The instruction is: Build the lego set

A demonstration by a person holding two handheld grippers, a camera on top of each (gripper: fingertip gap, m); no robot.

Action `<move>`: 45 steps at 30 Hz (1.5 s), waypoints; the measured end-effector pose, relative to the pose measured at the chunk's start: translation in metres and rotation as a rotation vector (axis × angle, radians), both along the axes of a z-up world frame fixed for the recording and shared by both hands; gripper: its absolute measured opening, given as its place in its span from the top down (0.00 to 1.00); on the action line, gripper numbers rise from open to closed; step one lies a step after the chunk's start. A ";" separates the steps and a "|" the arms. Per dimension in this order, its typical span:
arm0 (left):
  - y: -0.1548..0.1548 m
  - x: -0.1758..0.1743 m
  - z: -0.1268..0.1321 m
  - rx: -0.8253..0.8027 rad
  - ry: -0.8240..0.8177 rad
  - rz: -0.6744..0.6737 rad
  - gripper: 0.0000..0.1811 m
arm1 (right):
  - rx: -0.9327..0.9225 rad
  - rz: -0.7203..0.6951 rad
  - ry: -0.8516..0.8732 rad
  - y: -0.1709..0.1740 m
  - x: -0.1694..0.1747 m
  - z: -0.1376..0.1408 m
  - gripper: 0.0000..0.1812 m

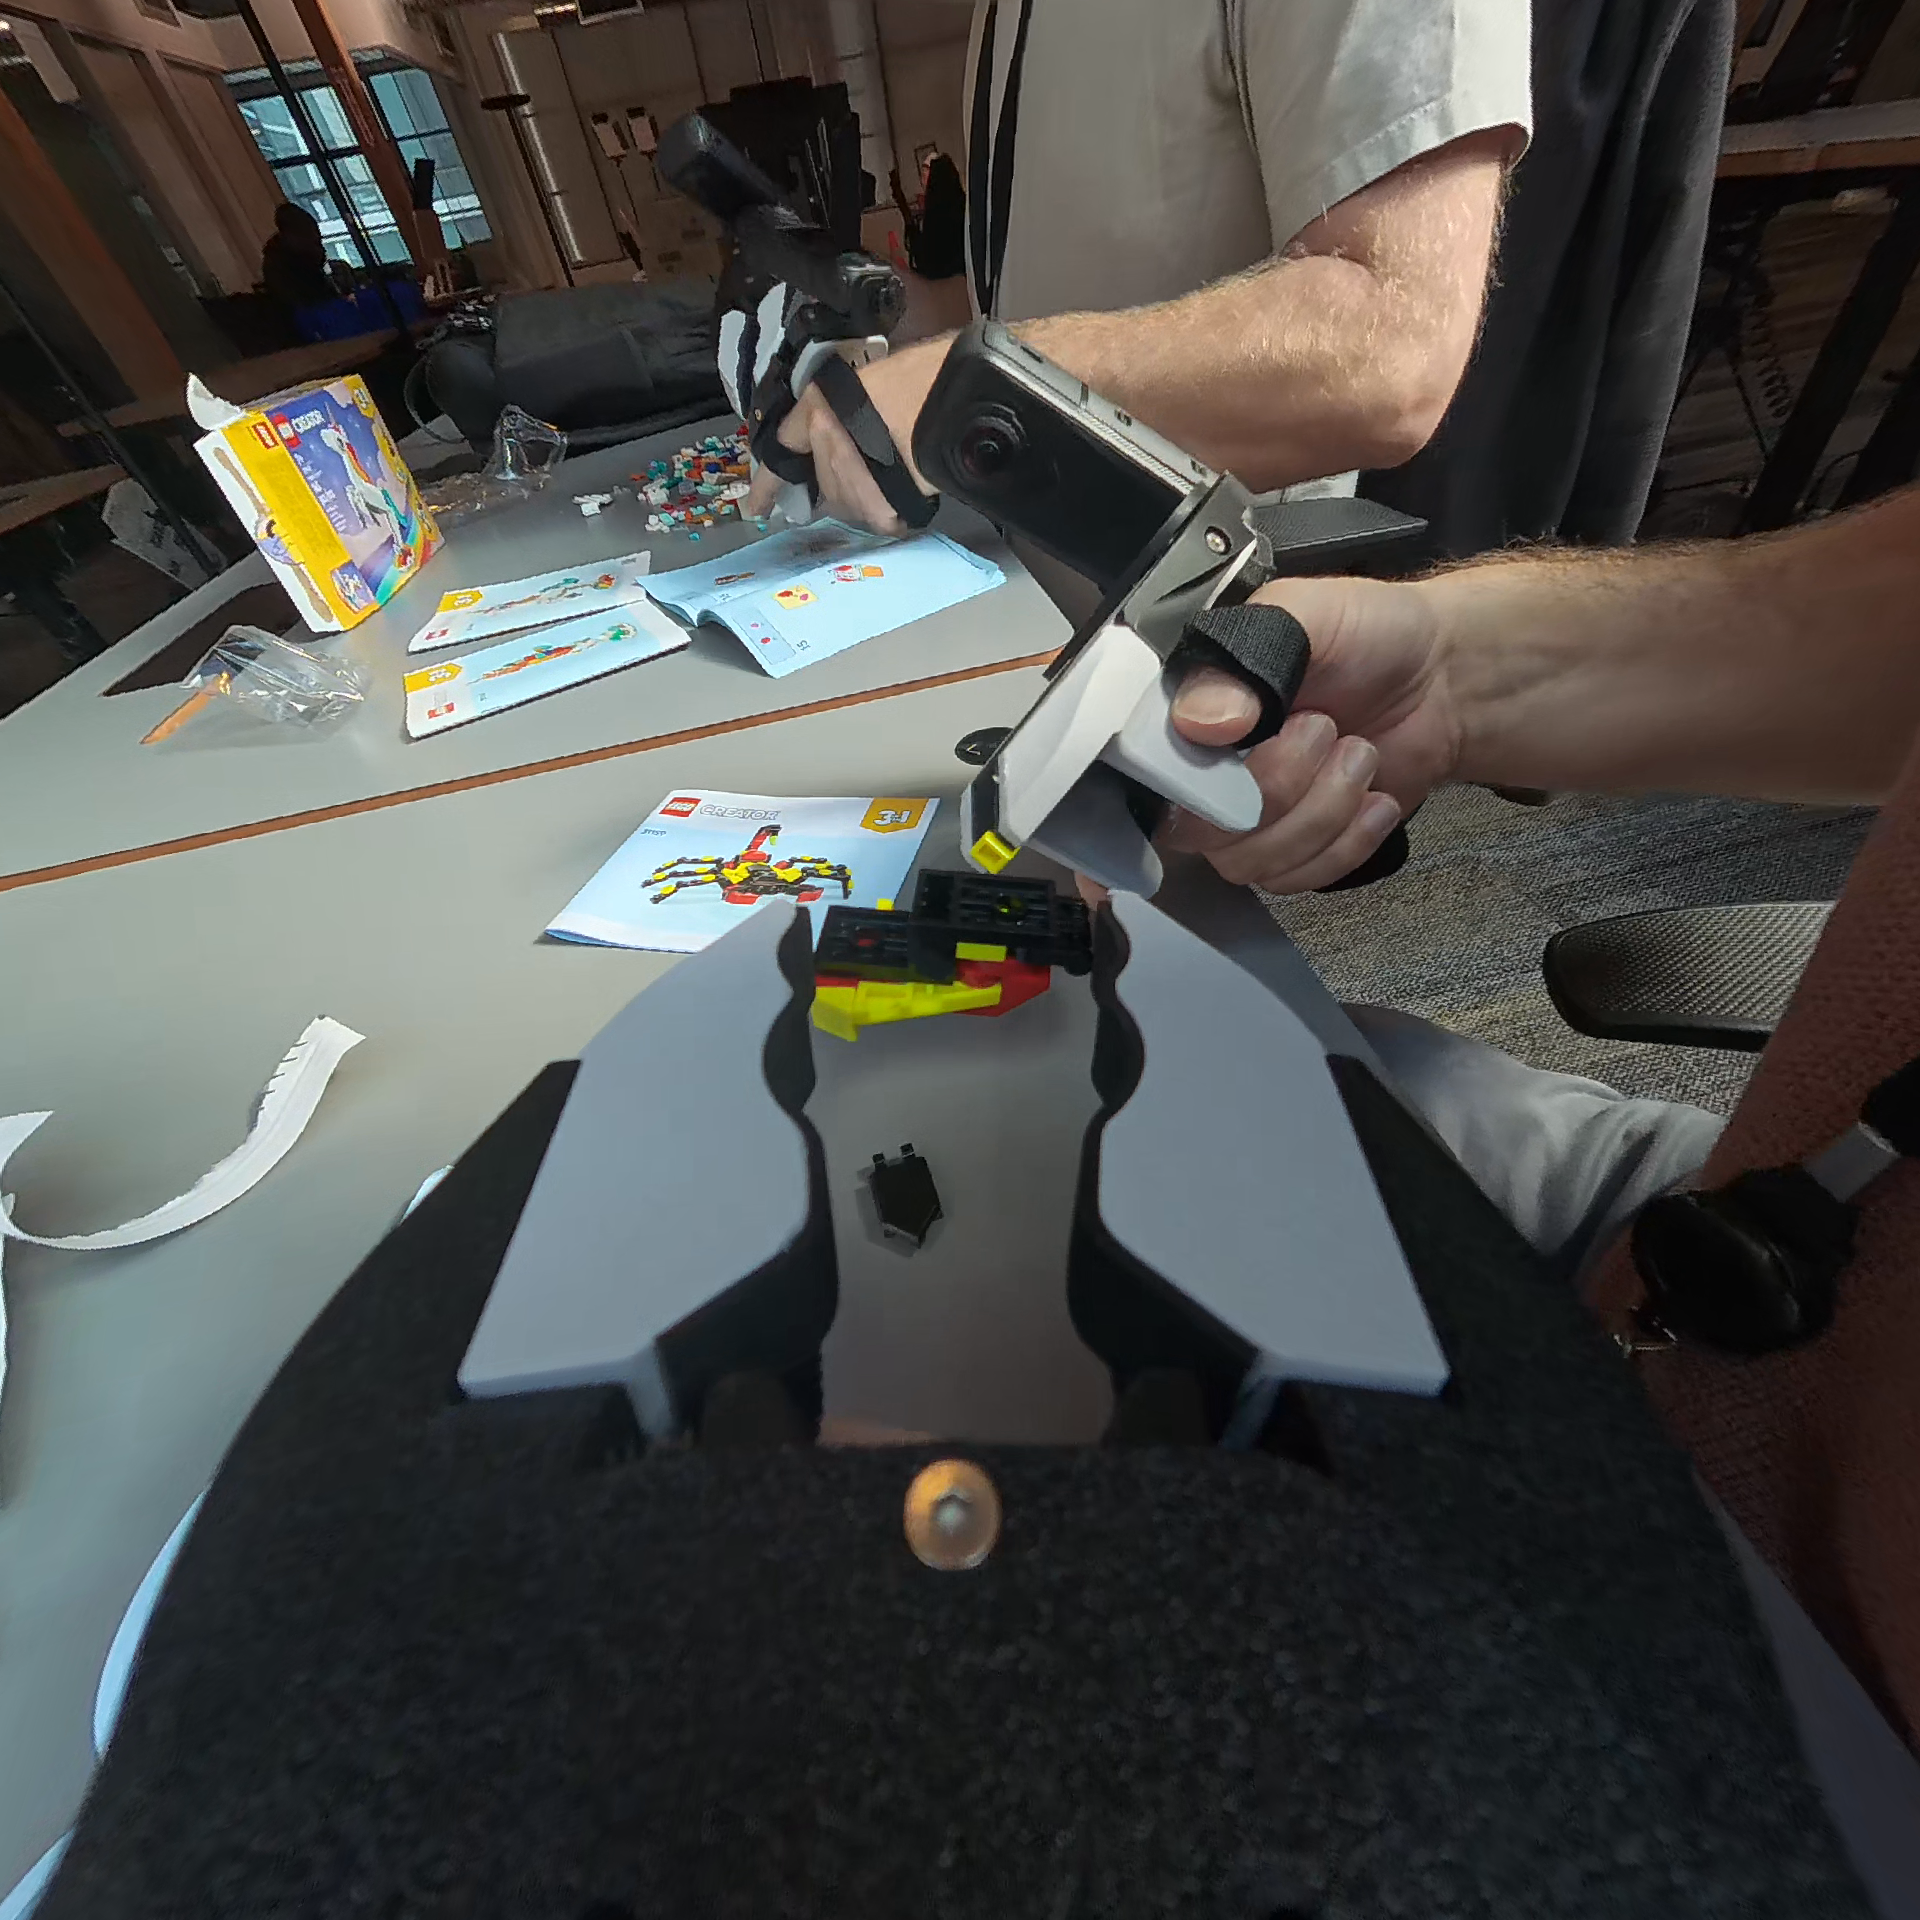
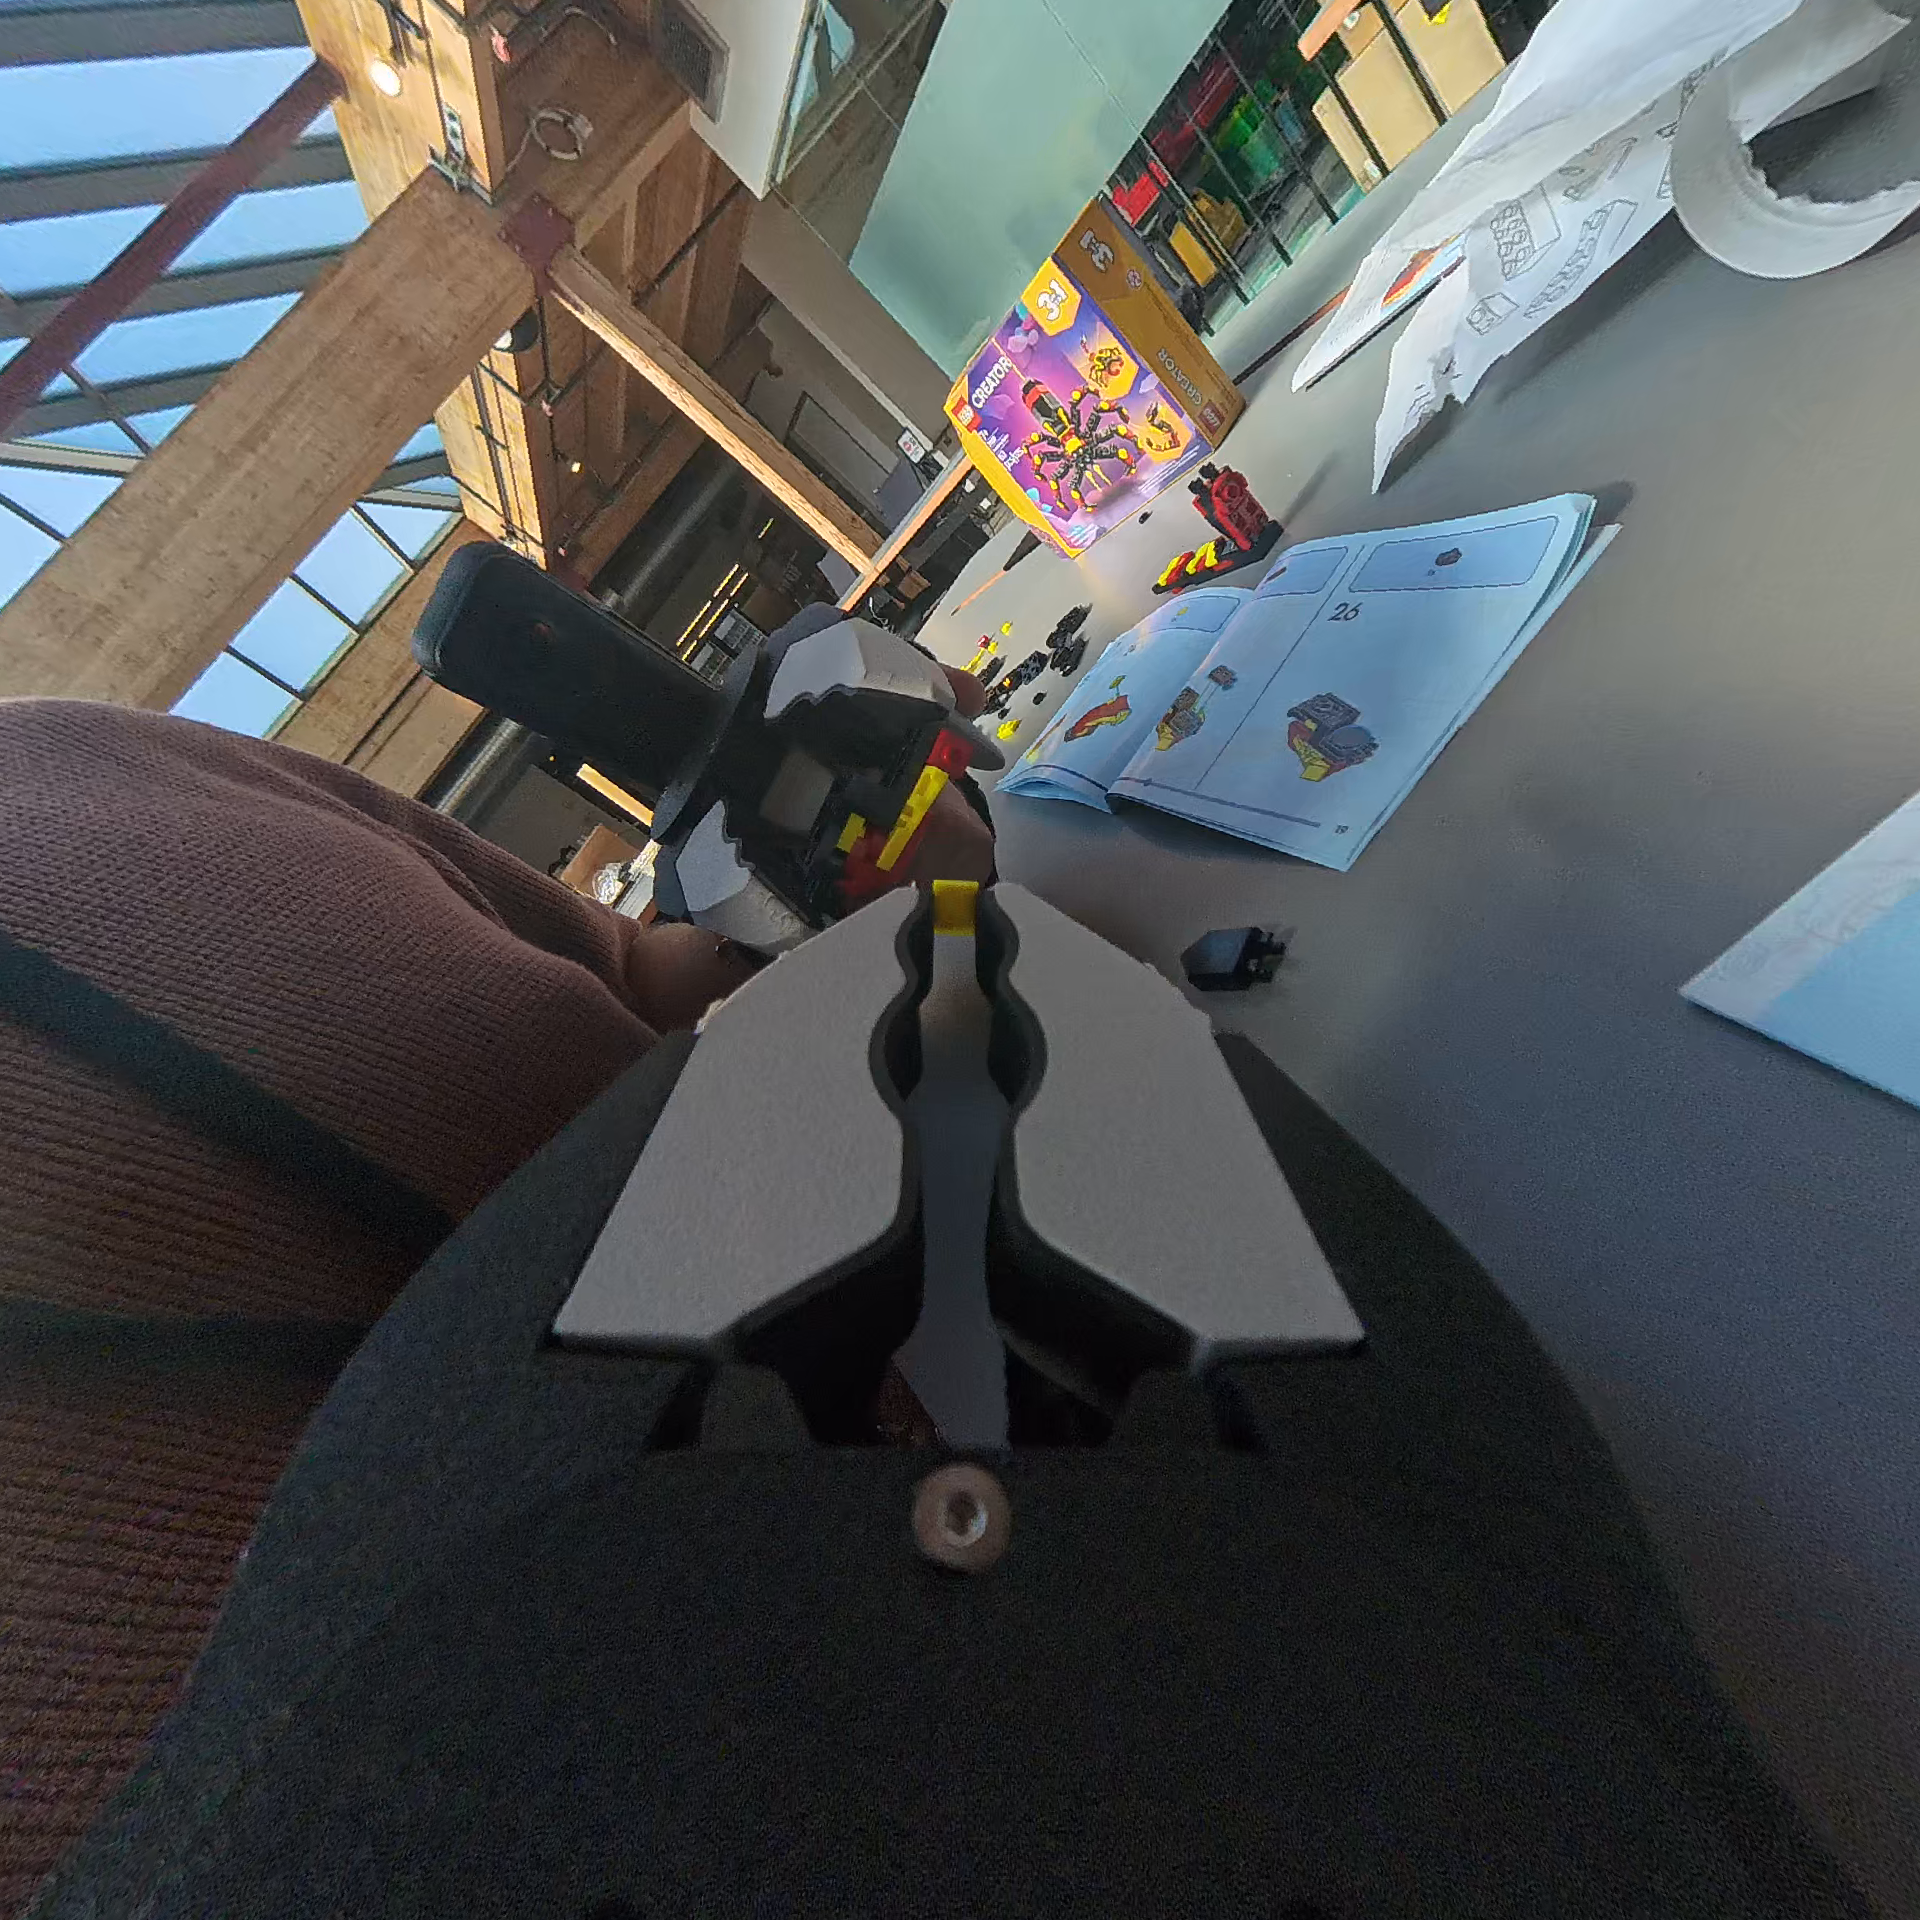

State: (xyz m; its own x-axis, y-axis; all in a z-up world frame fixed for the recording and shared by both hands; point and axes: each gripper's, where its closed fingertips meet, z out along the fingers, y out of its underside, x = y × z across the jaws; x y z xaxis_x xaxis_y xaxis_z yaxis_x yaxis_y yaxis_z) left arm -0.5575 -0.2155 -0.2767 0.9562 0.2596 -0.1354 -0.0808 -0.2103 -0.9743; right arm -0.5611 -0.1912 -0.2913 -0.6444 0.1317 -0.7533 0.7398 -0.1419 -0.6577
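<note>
My left gripper (image 1: 948, 935) is shut on a black, red and yellow lego assembly (image 1: 925, 971) and holds it just above the grey table (image 1: 312, 987). My right gripper (image 2: 954, 920) is shut on a small yellow brick (image 2: 954, 904). In the left wrist view the right gripper (image 1: 1029, 842) holds that yellow brick (image 1: 990, 850) just above the assembly's black top. The right wrist view shows the left gripper (image 2: 831, 769) with the assembly (image 2: 883, 821) straight ahead. A loose black piece (image 1: 902, 1195) lies on the table under the left gripper's fingers; it also shows in the right wrist view (image 2: 1231, 956).
A closed booklet (image 1: 748, 862) lies behind the assembly. An open booklet (image 2: 1299, 707), loose bricks (image 2: 1029, 665), a red and black sub-build (image 2: 1226, 509) and the set's box (image 2: 1091, 416) lie farther off. A torn paper strip (image 1: 208, 1164) lies left. Another person works at the far table (image 1: 831, 457). Less than 4 cm separates the two grippers' tips.
</note>
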 end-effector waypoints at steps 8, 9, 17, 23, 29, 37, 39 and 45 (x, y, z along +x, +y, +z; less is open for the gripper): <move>-0.007 -0.007 0.002 0.032 -0.025 0.047 0.72 | 0.008 0.001 0.007 -0.004 0.000 0.000 0.96; -0.008 -0.006 0.003 0.034 -0.025 0.046 0.72 | 0.008 0.004 0.010 -0.005 0.001 0.001 0.96; -0.012 0.007 0.016 0.080 0.030 -0.040 0.72 | -0.032 0.047 0.055 -0.018 0.004 0.025 0.96; -0.019 0.018 0.040 0.200 -0.022 -0.150 0.72 | -0.130 0.096 0.058 -0.028 0.008 0.047 0.96; -0.037 0.033 0.052 0.301 -0.094 -0.207 0.72 | -0.213 0.190 -0.003 -0.047 0.020 0.055 0.96; -0.049 0.065 0.043 0.189 0.073 -0.213 0.72 | -0.259 0.305 -0.147 -0.075 0.043 0.051 0.96; -0.050 0.066 0.044 0.177 0.105 -0.204 0.72 | -0.278 0.316 -0.168 -0.078 0.044 0.051 0.96; -0.055 0.064 0.045 0.149 0.158 -0.205 0.72 | -0.300 0.345 -0.195 -0.082 0.044 0.056 0.96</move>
State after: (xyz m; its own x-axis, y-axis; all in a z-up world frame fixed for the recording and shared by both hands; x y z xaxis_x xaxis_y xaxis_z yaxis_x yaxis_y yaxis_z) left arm -0.4937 -0.2708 -0.2312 0.9608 0.0913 -0.2617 -0.2601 -0.0292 -0.9651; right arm -0.5170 -0.2733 -0.2352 -0.4559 -0.3060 -0.8358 0.8819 -0.0288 -0.4705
